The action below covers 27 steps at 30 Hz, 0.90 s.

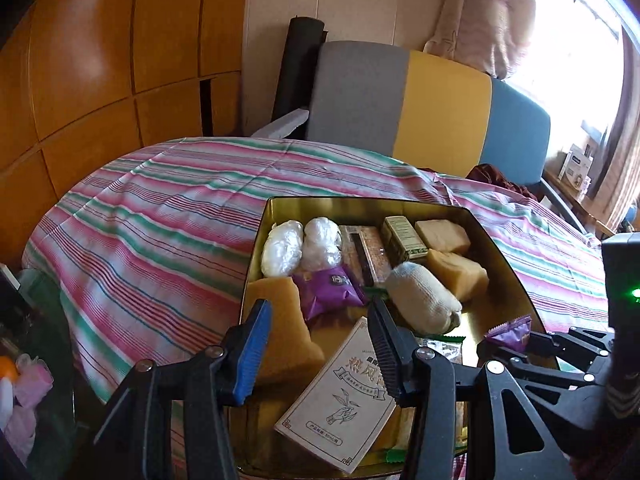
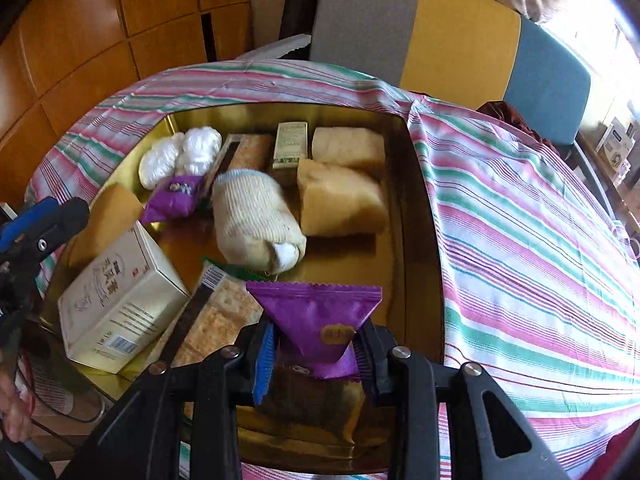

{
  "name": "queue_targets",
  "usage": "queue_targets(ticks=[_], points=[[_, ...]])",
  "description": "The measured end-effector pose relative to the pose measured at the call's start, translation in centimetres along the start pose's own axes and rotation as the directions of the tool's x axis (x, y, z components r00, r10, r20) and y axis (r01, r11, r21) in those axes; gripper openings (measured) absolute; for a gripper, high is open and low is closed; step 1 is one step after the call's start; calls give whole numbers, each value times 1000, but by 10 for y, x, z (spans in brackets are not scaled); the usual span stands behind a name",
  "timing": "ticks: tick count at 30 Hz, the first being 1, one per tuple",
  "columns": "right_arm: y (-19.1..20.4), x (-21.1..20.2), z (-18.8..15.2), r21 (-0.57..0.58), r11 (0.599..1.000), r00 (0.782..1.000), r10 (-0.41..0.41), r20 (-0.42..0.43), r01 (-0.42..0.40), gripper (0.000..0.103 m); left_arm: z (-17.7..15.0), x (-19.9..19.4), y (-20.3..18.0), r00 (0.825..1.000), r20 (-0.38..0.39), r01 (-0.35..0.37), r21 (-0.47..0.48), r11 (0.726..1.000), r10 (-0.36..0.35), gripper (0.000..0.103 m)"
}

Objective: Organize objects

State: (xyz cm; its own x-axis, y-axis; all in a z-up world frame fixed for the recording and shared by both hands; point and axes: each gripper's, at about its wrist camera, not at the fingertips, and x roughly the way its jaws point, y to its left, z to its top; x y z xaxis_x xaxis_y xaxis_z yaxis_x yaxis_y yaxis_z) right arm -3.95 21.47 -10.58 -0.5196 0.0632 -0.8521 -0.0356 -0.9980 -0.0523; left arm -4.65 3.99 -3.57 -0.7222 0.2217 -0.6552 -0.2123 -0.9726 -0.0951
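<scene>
While the purple snack packet (image 2: 320, 320) hangs pinched between the right gripper's (image 2: 316, 354) closed jaws above the gold tin's (image 2: 416, 208) near edge, it is best lowered flat into the bare patch by the rolled sock (image 2: 252, 220). The left gripper (image 1: 320, 352) hovers spread wide, empty, over the white box (image 1: 340, 400) at the near left corner.
</scene>
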Motion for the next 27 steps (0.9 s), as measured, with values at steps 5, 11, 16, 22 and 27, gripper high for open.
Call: queue_targets(ticks=[5, 11, 16, 22, 27], points=[[-2, 1, -4, 9, 1000, 1000, -11, 1, 11, 41, -2, 1, -2, 1000, -1, 0, 4, 1000, 0, 55], [-2, -10, -4, 5, 999, 998, -35, 51, 35, 44, -2, 2, -4, 1000, -4, -6, 3, 1000, 6, 56], [-2, -19, 0, 16, 999, 996, -51, 77, 50, 44, -2, 1, -4, 1000, -1, -9, 7, 1000, 9, 56], [-4, -29, 3, 30, 998, 991, -61, 115, 58, 44, -2, -2, -8, 1000, 4, -12, 11, 1000, 12, 57], [-6, -35, 3, 36, 997, 988, -71, 135, 66, 44, -2, -6, -10, 1000, 7, -20, 19, 1000, 20, 60]])
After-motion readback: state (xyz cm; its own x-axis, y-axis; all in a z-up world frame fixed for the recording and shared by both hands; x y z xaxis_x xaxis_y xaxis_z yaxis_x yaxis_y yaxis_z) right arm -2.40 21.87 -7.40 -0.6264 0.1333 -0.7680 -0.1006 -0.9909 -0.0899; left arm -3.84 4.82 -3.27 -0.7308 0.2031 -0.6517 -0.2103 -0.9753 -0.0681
